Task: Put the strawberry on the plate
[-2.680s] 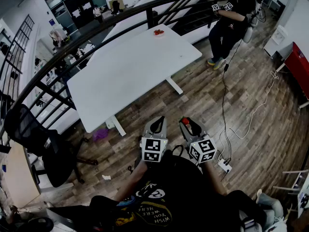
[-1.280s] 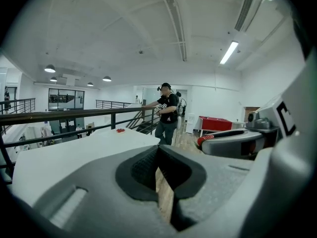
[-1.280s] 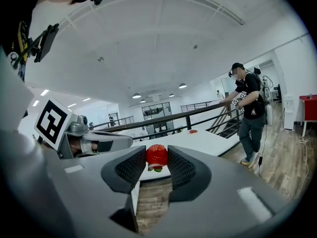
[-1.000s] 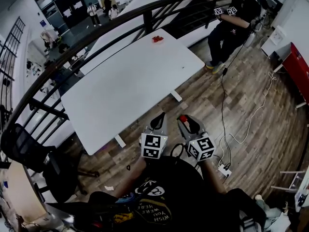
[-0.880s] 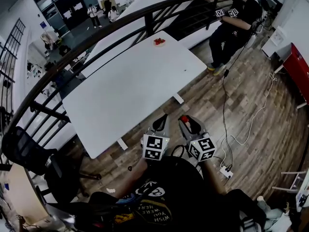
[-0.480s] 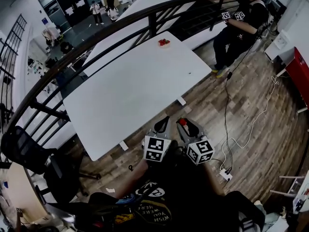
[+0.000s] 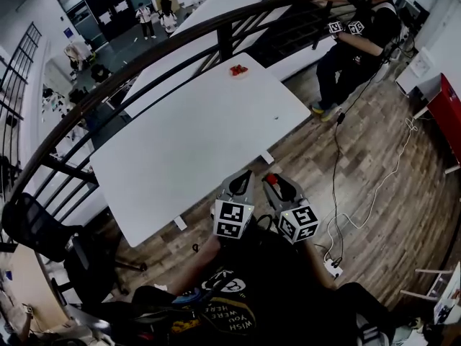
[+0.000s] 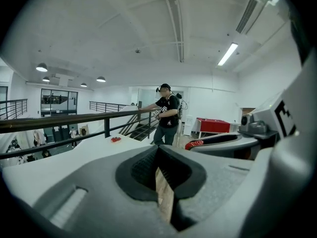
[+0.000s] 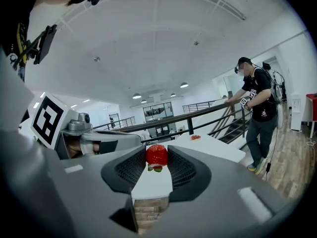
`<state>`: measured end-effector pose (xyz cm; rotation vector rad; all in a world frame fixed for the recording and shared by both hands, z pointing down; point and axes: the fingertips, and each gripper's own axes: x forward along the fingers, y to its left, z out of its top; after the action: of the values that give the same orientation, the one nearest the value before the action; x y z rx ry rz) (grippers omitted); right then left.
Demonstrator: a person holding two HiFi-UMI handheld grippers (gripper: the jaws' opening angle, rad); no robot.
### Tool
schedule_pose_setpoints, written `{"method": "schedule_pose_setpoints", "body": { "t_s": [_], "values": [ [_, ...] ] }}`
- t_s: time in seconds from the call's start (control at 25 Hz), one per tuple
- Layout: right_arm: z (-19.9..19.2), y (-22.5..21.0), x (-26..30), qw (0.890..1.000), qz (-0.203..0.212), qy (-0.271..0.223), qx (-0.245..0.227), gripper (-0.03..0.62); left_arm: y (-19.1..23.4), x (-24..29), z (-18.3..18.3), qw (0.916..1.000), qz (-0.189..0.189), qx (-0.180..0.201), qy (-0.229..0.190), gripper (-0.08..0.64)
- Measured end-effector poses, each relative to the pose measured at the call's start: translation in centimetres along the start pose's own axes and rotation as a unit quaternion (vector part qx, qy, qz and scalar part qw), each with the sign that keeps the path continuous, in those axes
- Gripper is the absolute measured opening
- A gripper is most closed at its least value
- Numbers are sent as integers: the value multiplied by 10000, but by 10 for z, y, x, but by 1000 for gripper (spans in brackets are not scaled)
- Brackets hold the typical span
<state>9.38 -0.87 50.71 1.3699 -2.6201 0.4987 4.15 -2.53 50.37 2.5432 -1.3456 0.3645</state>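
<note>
In right gripper (image 9: pixel 157 163) jaws: strawberry (image 9: pixel 156 154) pinched.

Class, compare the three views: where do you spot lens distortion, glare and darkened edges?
Head view: the fisheye bows the railing into an arc. Left gripper view: the ceiling light strip glares white, and black vignetting rings the frame. Right gripper view: the strawberry looks sharp; the corners go black.

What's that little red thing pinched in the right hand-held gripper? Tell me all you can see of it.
It is a strawberry: bright red, with green leaves at its lower end, and apparently whole. Whether it is real or plastic I cannot tell. The right hand-held gripper clamps it between the tips of its dark ribbed jaws, in the air, close to the person's body.
</note>
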Motion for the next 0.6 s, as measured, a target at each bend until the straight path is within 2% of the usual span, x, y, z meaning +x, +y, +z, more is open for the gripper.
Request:
{"method": "schedule_pose_setpoints", "body": {
  "t_s": [0.28, 0.48, 0.6],
  "values": [
    [3, -11, 14, 9993, 364, 32, -84, 138, 1, 27, -2, 9994, 231, -231, 58, 5],
    [-6, -17, 12, 9993, 343, 135, 53, 138, -17, 33, -10, 9996, 17, -66, 272, 5],
    [-7, -29, 19, 9995, 248, 167, 115, 138, -13, 44, -8, 9996, -46, -37, 289, 5]
  ]
}}
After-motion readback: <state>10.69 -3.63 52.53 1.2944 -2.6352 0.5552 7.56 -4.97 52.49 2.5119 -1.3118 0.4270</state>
